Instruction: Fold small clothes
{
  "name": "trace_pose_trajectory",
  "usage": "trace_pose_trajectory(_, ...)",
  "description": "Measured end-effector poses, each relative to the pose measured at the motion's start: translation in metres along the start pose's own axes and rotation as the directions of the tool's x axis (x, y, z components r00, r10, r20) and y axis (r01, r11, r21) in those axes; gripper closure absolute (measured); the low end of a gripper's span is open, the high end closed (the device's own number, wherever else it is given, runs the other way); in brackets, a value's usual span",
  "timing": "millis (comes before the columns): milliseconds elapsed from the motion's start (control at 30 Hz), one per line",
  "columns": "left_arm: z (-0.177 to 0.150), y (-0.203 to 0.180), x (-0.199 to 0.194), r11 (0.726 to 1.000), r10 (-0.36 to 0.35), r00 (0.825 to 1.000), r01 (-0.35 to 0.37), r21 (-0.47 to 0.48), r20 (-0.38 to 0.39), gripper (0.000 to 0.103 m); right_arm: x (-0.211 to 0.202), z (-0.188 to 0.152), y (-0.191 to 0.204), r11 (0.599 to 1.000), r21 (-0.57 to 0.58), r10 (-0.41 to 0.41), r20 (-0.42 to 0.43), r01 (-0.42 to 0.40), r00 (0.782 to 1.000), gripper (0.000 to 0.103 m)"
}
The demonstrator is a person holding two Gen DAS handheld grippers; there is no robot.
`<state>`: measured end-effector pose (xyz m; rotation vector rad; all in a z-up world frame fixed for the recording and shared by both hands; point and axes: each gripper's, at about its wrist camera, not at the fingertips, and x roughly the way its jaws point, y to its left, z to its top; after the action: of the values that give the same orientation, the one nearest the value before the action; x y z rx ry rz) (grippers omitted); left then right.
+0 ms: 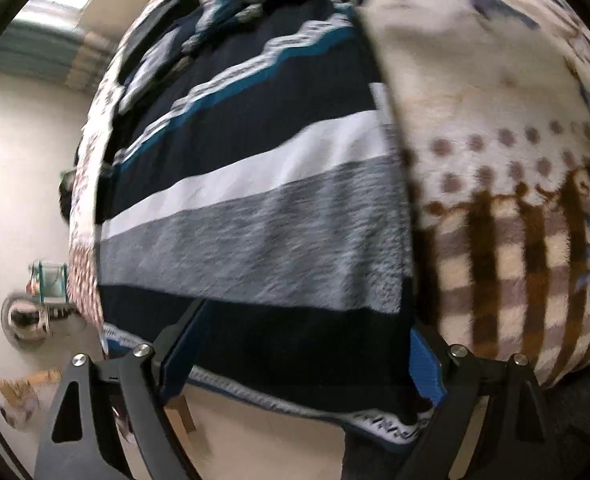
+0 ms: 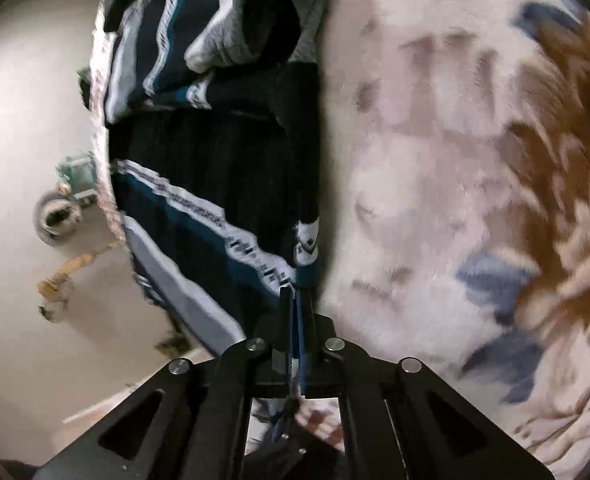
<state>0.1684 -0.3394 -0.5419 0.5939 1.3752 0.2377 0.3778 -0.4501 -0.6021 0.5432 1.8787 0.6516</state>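
Lying along the blanket's (image 1: 495, 128) floor-side edge, the striped garment (image 1: 255, 200) was seen stretched lengthwise ahead of both tongs, its near hem pinched by the closed right gripper (image 2: 297, 300), while the nearer left gripper (image 1: 291, 352) was held wide open, straddling it.

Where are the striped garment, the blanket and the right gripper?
striped garment (image 1: 255, 208), left wrist view, on its grey band.
blanket (image 1: 495, 92), left wrist view, on its pale fleece.
right gripper (image 2: 297, 300), right wrist view, at the fingertips closed on the garment's edge.
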Motion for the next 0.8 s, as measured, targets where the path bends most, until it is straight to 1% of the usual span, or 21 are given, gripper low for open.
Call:
trace_pose_trajectory(33, -0.002, 0.009, -0.002, 0.999, 0.017, 1.000, -0.016, -0.036, 0.001, 0.013, -0.002, -0.002, -0.001, 1.000, 0.004, 0.018, 0.005, -0.018, 1.000, 0.084)
trace_pose_trajectory(67, -0.004, 0.020, -0.004, 0.996, 0.022, 1.000, -0.022, -0.087, -0.003, 0.013, -0.002, -0.004, -0.001, 0.999, 0.009, 0.044, 0.009, -0.044, 0.999, 0.066)
trace_pose_trajectory(100, -0.005, 0.031, -0.004, 0.991, 0.020, 1.000, -0.021, -0.133, -0.009, 0.013, -0.004, -0.005, -0.004, 0.998, 0.017, 0.055, 0.015, -0.055, 0.998, 0.057)
trace_pose_trajectory(133, -0.005, 0.043, -0.003, 0.983, 0.018, 1.000, -0.022, -0.180, -0.021, 0.013, -0.003, -0.005, -0.004, 0.998, 0.020, 0.058, 0.021, -0.058, 0.998, 0.051)
trace_pose_trajectory(200, -0.004, 0.059, 0.003, 0.971, 0.015, 0.999, -0.026, -0.238, -0.050, 0.014, 0.006, -0.005, -0.003, 0.998, 0.023, 0.050, 0.037, -0.051, 0.998, 0.051)
trace_pose_trajectory(233, -0.002, 0.067, 0.005, 0.965, 0.008, 0.998, -0.025, -0.263, -0.065, 0.014, -0.001, -0.004, -0.011, 0.998, 0.025, 0.047, 0.057, -0.049, 0.997, 0.051)
trace_pose_trajectory(267, -0.001, 0.074, 0.008, 0.959, -0.002, 0.997, -0.021, -0.281, -0.080, 0.014, -0.001, -0.003, -0.014, 0.999, 0.030, 0.036, 0.083, -0.038, 0.996, 0.057)
trace_pose_trajectory(300, 0.000, 0.077, 0.011, 0.956, -0.003, 0.996, -0.025, -0.292, -0.094, 0.014, -0.002, 0.000, -0.018, 0.999, 0.030, 0.030, 0.093, -0.033, 0.995, 0.065)
trace_pose_trajectory(333, 0.000, 0.079, 0.013, 0.954, 0.004, 0.995, -0.033, -0.297, -0.099, 0.014, 0.000, 0.002, -0.018, 0.999, 0.028, 0.016, 0.104, -0.019, 0.994, 0.082)
trace_pose_trajectory(367, 0.000, 0.079, 0.015, 0.954, 0.009, 0.996, -0.037, -0.297, -0.093, 0.014, -0.002, 0.004, -0.021, 1.000, 0.023, 0.002, 0.116, -0.005, 0.993, 0.086)
trace_pose_trajectory(400, 0.000, 0.076, 0.018, 0.957, 0.012, 0.995, -0.039, -0.288, -0.096, 0.014, -0.001, 0.005, -0.020, 1.000, 0.020, 0.001, 0.125, -0.003, 0.992, 0.088)
trace_pose_trajectory(433, 0.000, 0.073, 0.020, 0.960, 0.010, 0.994, -0.038, -0.277, -0.105, 0.013, 0.002, 0.006, -0.019, 1.000, 0.019, 0.000, 0.129, -0.002, 0.992, 0.092)
trace_pose_trajectory(533, -0.006, 0.066, 0.016, 0.963, -0.031, 0.994, 0.001, -0.268, -0.109, 0.014, 0.007, 0.006, -0.016, 1.000, 0.022, 0.001, 0.131, -0.004, 0.991, 0.095)
trace_pose_trajectory(567, -0.009, 0.064, 0.010, 0.964, -0.048, 0.994, 0.019, -0.266, -0.103, 0.014, 0.011, 0.007, -0.012, 1.000, 0.011, -0.007, 0.117, 0.005, 0.993, 0.095)
trace_pose_trajectory(633, -0.015, 0.063, 0.000, 0.964, -0.070, 0.993, 0.044, -0.264, -0.092, 0.014, 0.011, 0.005, -0.006, 0.997, -0.025, -0.069, 0.113, 0.073, 0.991, 0.097)
trace_pose_trajectory(700, -0.021, 0.063, -0.010, 0.963, -0.095, 0.991, 0.069, -0.261, -0.090, 0.013, 0.003, 0.005, -0.003, 0.989, -0.057, -0.132, 0.118, 0.139, 0.984, 0.097)
trace_pose_trajectory(767, -0.024, 0.066, -0.016, 0.959, -0.107, 0.990, 0.080, -0.273, -0.088, 0.013, -0.005, 0.007, -0.002, 0.981, -0.075, -0.167, 0.122, 0.177, 0.978, 0.098)
trace_pose_trajectory(800, -0.025, 0.068, -0.016, 0.957, -0.110, 0.990, 0.081, -0.278, -0.090, 0.014, -0.006, 0.007, -0.002, 0.980, -0.082, -0.173, 0.115, 0.183, 0.978, 0.098)
